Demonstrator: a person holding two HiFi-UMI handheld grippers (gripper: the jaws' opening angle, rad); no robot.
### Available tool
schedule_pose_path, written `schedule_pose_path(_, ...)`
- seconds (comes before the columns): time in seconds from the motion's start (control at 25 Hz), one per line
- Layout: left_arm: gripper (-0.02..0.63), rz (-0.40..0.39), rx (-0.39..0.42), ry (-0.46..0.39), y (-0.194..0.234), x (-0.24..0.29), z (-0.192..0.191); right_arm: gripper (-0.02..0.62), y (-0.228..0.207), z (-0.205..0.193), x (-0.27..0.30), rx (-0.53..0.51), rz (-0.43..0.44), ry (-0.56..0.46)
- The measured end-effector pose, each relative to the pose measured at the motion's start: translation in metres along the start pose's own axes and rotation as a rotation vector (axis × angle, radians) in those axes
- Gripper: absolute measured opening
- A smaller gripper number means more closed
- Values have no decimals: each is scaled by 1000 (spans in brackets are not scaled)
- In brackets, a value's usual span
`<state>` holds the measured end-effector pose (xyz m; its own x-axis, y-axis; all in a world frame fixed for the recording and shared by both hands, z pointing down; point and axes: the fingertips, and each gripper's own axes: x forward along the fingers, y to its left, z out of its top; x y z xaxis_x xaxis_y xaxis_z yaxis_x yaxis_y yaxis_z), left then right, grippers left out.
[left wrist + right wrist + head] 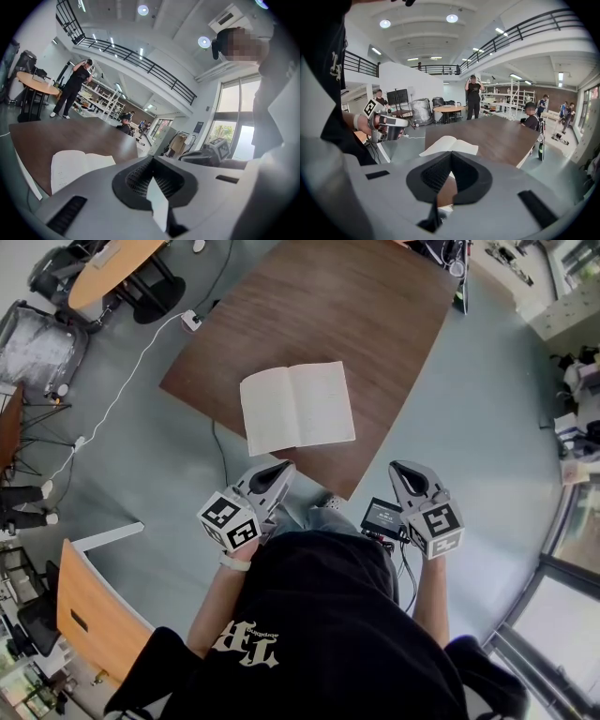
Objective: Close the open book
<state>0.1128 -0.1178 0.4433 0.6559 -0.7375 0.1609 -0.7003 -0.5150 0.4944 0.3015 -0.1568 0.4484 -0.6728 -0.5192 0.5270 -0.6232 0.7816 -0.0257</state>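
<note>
An open book [297, 409] with pale pages lies flat on the brown table [328, 315], near its front edge. My left gripper [274, 472] hovers just short of that edge, below the book's left page, jaws shut and empty. My right gripper [405, 472] hangs off the table's near right corner, jaws together with nothing in them. In the left gripper view the book [75, 164] sits left of the shut tips [152, 158], and the right gripper [213, 150] shows beyond. In the right gripper view the book [450, 145] lies straight beyond the tips [451, 153], with the left gripper [386, 126] at the left.
A small black device [382, 515] sits on the floor by the table's near corner. A white cable [131, 371] runs across the floor to the left. An orange desk [89, 615] stands at lower left, and a round orange table [108, 268] at the top left. People [474, 96] stand further back.
</note>
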Motion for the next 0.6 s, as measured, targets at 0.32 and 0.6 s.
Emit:
schedule_pose_path(0.32, 6, 8, -15, 5, -11, 8, -15, -11, -9, -14, -9, 4, 3, 4)
schedule_pose_path(0.6, 6, 29, -29, 13, -8, 11, -22, -11, -11, -17, -12, 2, 6, 7)
